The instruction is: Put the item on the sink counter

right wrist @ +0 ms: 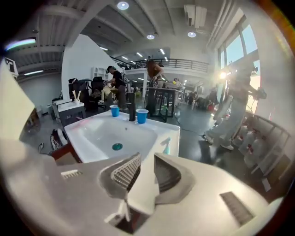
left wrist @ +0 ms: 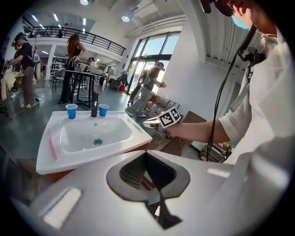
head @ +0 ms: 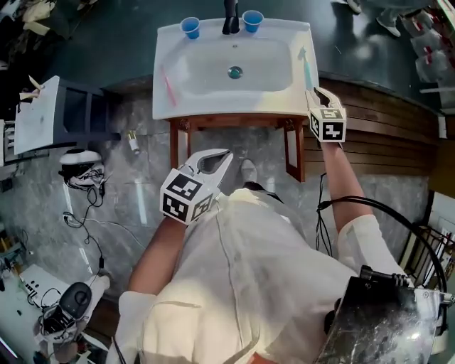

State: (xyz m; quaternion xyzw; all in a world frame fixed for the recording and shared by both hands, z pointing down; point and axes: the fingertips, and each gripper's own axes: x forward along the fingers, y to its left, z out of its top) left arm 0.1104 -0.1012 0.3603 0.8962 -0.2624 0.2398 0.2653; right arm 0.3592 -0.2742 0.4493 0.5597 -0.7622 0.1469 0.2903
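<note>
well, square markers point(head: 186, 195) on left tool point(head: 225, 156)

In the head view the top edge cuts off the faucet point(head: 230, 21), so I see only its lower part. The pink stick point(head: 169, 87) on the left side of the sink point(head: 227, 106) and the teal thing point(head: 307, 69) on its right side are too small for me to tell what they are. In the right gripper view the right gripper point(right wrist: 147, 156) covers the lower part of the teal thing, and the people point(right wrist: 230, 110) at the right are blurred.
</note>
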